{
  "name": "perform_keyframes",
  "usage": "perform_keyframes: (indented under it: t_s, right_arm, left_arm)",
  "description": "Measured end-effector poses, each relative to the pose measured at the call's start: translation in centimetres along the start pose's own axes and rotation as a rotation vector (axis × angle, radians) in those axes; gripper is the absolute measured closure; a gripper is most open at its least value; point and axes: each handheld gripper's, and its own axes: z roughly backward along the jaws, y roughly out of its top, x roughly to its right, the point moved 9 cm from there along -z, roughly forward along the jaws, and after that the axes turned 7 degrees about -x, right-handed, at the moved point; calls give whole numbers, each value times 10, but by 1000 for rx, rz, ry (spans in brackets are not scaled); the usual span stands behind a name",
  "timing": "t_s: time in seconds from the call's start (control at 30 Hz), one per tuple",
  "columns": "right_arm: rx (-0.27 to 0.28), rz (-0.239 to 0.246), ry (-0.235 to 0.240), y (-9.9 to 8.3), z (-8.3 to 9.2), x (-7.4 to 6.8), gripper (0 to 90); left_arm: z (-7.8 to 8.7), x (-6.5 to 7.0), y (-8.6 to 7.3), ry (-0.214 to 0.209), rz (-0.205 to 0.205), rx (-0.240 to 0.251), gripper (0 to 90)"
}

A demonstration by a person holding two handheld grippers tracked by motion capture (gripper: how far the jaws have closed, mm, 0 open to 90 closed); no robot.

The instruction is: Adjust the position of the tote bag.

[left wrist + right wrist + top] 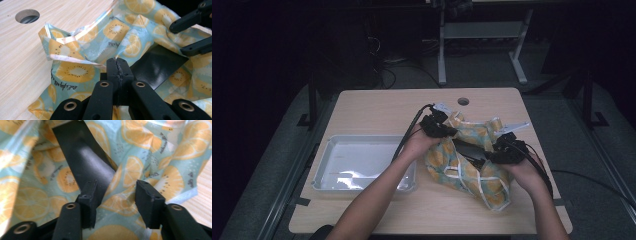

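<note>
Two claws on the job. My left claw (117,65) is clamped tight on a fold of the fruit-print bag (472,160); my right claw (116,192) stands part open over the cloth, jaws straddling a black flat item (82,162) that lies in the bag. Bag sits crumpled right of centre on the counter (377,107), light wood with a round hole (463,101). Clear tray (324,170) lies at left. Room is dark, with grey floor and a desk frame (482,45) behind.

The bag (472,165) folds over most of the flat black object (157,66), hiding its full shape
</note>
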Motion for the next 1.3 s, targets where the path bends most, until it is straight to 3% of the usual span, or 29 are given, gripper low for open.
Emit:
perform_keyframes:
  t_s: [0.23, 0.37, 0.57, 0.67, 0.73, 0.83, 0.93, 1.0, 1.07, 1.17, 1.3]
  right_arm:
    - [-33, 14, -32, -6, -2, 5, 891]
    - [-37, 19, -60, -10, 0, 12, 898]
    - [-55, -36, -118, -23, 9, 37, 899]
    - [-48, -63, -118, -29, 13, 46, 898]
    - [-23, -77, -94, -29, 16, 48, 875]
    - [42, -81, -53, -22, 28, 42, 734]
    - [125, -47, 20, -15, 41, 23, 623]
    - [153, -25, 44, -13, 42, 9, 556]
    - [141, 13, 49, -18, 36, -2, 546]
    - [58, 43, 28, -36, 23, -9, 610]
    - [-4, 41, 27, -56, 16, -10, 847]
  left_arm:
    - [7, -6, 1, 13, 13, 20, 900]
    - [14, -14, -1, 37, 16, 16, 900]
    - [14, -33, -9, 74, 61, 3, 900]
    - [10, -37, -14, 67, 78, -5, 900]
    - [7, -36, -16, 64, 66, -19, 900]
    - [5, -33, -18, 53, 54, -37, 900]
    - [3, -30, -19, 46, 46, -37, 900]
    - [2, -28, -19, 43, 41, -38, 900]
    - [1, -27, -20, 39, 44, -35, 900]
    - [2, -27, -23, 36, 50, -37, 900]
    - [2, -27, -25, 37, 54, -38, 900]
